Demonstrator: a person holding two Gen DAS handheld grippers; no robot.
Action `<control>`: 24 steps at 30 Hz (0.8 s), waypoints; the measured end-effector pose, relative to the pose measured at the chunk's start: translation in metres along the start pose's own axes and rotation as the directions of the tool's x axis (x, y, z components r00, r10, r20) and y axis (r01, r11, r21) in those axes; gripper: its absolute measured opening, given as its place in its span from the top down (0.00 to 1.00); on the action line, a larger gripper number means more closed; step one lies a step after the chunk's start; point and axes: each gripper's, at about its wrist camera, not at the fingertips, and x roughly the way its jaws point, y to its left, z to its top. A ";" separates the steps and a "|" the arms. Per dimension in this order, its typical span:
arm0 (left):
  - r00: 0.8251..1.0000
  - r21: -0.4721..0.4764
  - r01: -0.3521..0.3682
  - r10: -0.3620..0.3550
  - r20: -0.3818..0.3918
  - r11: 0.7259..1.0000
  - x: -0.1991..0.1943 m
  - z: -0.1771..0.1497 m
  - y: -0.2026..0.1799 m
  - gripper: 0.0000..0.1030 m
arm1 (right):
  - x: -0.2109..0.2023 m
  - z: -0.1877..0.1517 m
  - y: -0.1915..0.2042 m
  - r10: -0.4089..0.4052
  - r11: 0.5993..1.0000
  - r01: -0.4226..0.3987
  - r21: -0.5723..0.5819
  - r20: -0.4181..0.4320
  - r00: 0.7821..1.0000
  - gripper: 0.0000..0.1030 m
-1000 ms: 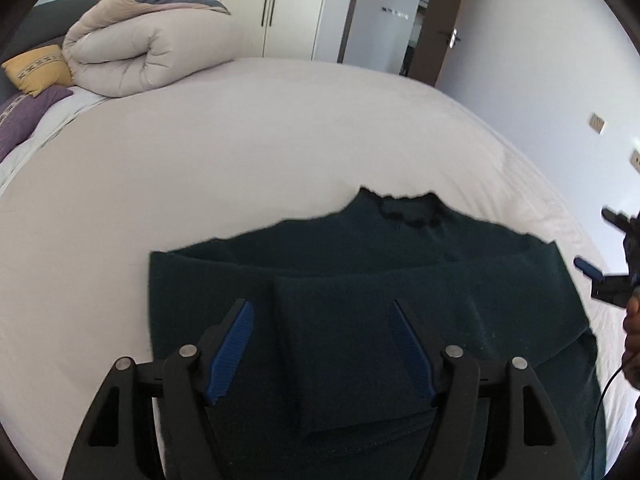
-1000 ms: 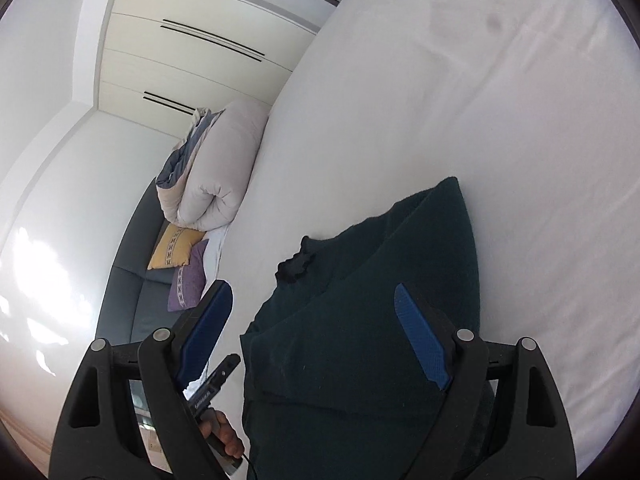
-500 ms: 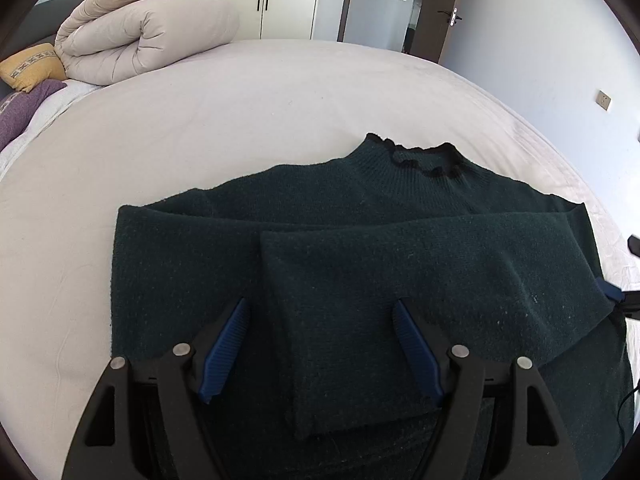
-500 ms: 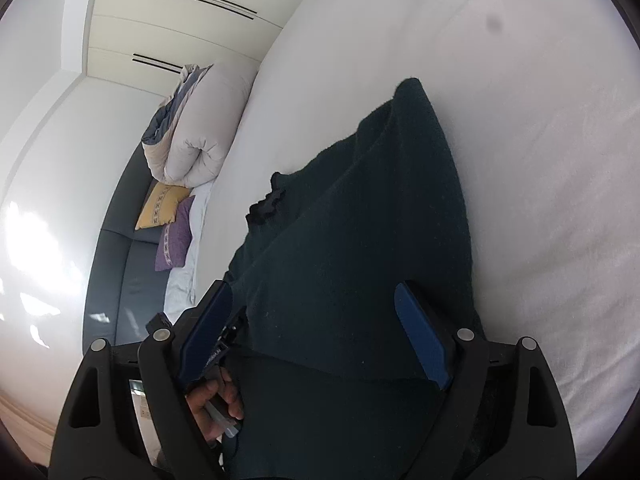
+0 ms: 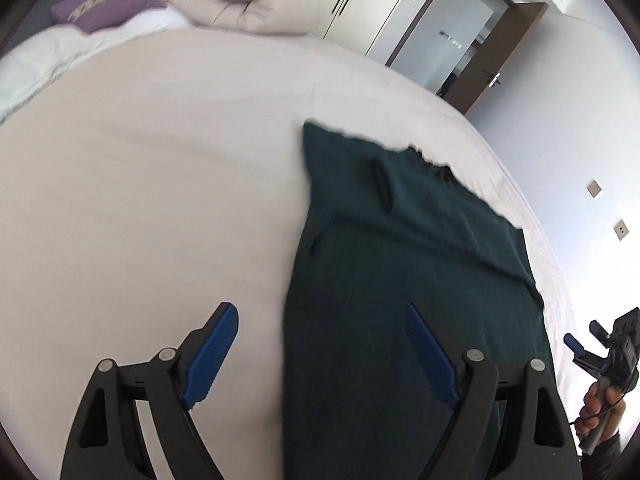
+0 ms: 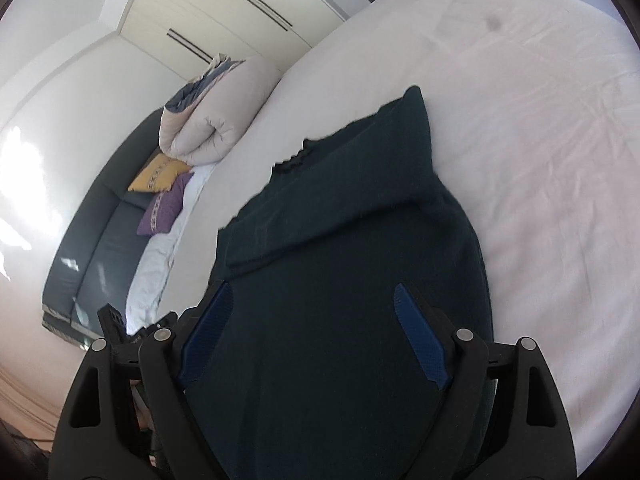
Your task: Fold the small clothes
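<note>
Clearly both pairs of jaws stand wide apart and grip nothing. Between the blue pads of the left gripper (image 5: 322, 354) runs the left edge of the dark green sweater (image 5: 400, 264), one pad over bare sheet, the other over cloth. The right gripper (image 6: 312, 336) hangs above the sweater's lower body, both pads over knit. The sweater lies flat on the white bed (image 6: 540, 120), a sleeve folded across its chest, frilled collar pointing away. Farther off, a rolled beige duvet (image 6: 212, 120) sits beside a yellow pillow (image 6: 158, 174) and a purple pillow (image 6: 164, 210)
</note>
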 end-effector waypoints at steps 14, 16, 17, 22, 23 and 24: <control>0.970 0.034 0.127 -0.116 -0.215 0.991 -0.036 -0.106 0.006 0.30 | -0.109 -0.149 -0.042 -0.131 0.989 0.136 0.056 -0.078 0.988 0.20; 0.963 0.019 0.139 -0.131 -0.234 0.990 -0.038 -0.110 0.009 0.34 | -0.113 -0.158 -0.050 -0.126 0.988 0.132 0.076 -0.081 0.989 0.20; 0.959 0.012 0.149 -0.142 -0.245 0.989 -0.038 -0.112 0.009 0.34 | -0.117 -0.163 -0.053 -0.117 0.988 0.125 0.092 -0.079 0.990 0.20; 0.941 -0.016 0.175 -0.172 -0.291 0.984 -0.040 -0.114 0.014 0.35 | -0.122 -0.166 -0.061 -0.086 0.987 0.095 0.132 -0.073 0.994 0.20; 0.939 -0.023 0.174 -0.173 -0.297 0.984 -0.040 -0.114 0.015 0.39 | -0.123 -0.166 -0.062 -0.082 0.986 0.091 0.136 -0.073 0.994 0.20; 0.936 -0.032 0.175 -0.176 -0.306 0.984 -0.040 -0.114 0.017 0.44 | -0.123 -0.165 -0.062 -0.078 0.986 0.088 0.141 -0.074 0.994 0.20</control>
